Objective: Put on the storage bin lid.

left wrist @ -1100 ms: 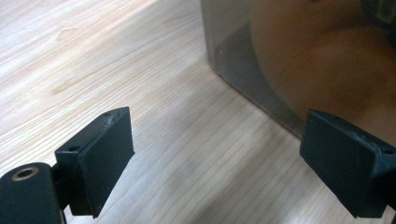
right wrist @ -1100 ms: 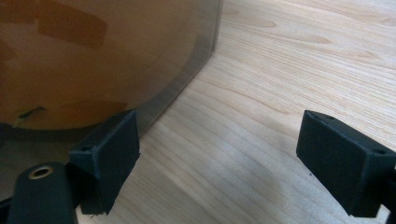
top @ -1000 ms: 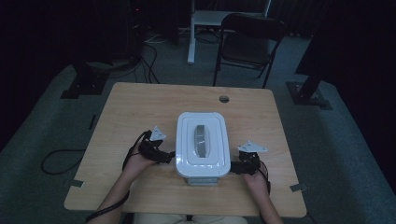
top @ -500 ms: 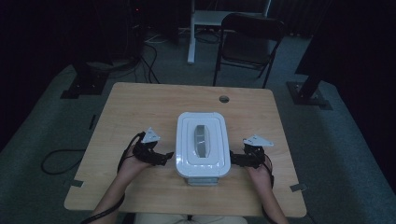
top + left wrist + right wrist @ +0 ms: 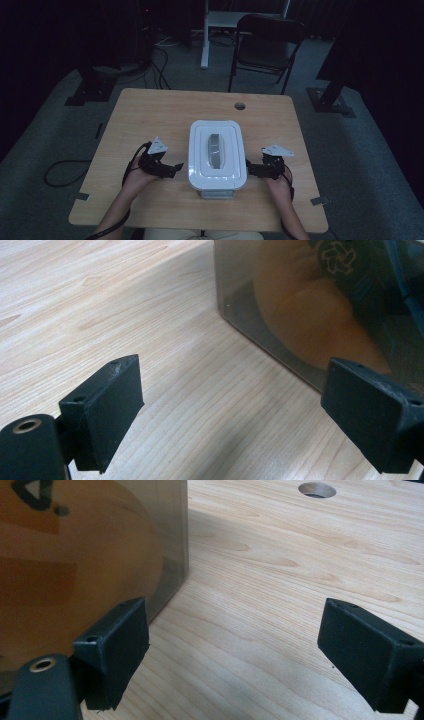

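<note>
A white-lidded storage box [image 5: 216,154] with clear walls stands in the middle of the wooden table [image 5: 150,115]; its lid has a grey handle [image 5: 216,149]. Orange things show blurred through its wall [image 5: 310,305] [image 5: 75,560]. My left gripper [image 5: 176,168] is just left of the box, pointing at its side, jaws open with bare table between them [image 5: 230,405]. My right gripper [image 5: 248,168] is just right of the box, also open, its left jaw close by the box wall [image 5: 235,645]. Neither gripper holds anything.
A round cable hole [image 5: 240,106] [image 5: 316,489] is in the table behind the box. A dark folding chair [image 5: 265,45] and a white stand [image 5: 210,30] are beyond the far edge. Tape marks [image 5: 320,201] sit near the front corners.
Both hands shifted slightly; the grippers now sit a little closer to the box's sides. The box has not moved.
</note>
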A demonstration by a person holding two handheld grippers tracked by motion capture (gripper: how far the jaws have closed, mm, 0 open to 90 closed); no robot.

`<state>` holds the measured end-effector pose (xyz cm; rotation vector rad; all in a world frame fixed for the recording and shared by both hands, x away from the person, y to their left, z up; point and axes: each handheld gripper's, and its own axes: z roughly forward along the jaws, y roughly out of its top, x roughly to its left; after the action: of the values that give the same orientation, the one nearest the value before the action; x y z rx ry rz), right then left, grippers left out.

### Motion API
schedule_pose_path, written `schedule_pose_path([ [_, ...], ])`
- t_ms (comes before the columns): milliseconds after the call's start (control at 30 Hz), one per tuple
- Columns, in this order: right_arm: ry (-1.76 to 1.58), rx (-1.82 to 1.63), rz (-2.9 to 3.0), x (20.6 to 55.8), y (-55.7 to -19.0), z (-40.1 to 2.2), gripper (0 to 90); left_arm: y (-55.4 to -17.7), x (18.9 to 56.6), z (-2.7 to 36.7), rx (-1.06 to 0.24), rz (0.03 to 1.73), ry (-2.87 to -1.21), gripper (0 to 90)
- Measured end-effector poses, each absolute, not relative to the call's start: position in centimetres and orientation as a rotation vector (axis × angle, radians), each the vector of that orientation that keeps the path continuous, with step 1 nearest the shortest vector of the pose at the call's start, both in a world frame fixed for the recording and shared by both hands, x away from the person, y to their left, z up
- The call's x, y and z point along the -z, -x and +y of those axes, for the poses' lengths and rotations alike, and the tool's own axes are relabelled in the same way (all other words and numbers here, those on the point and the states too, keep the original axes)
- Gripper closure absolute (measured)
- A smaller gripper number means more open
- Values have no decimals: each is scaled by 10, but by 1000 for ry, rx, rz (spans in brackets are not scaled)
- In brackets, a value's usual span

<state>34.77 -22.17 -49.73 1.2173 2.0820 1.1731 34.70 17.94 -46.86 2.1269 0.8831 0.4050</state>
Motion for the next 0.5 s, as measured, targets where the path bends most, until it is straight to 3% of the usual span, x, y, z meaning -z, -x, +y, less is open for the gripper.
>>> schedule_pose_path([
  [500,-1219,-1165,2068,495,-341,-227,127,-338,475,197,-420,940,-2130,105],
])
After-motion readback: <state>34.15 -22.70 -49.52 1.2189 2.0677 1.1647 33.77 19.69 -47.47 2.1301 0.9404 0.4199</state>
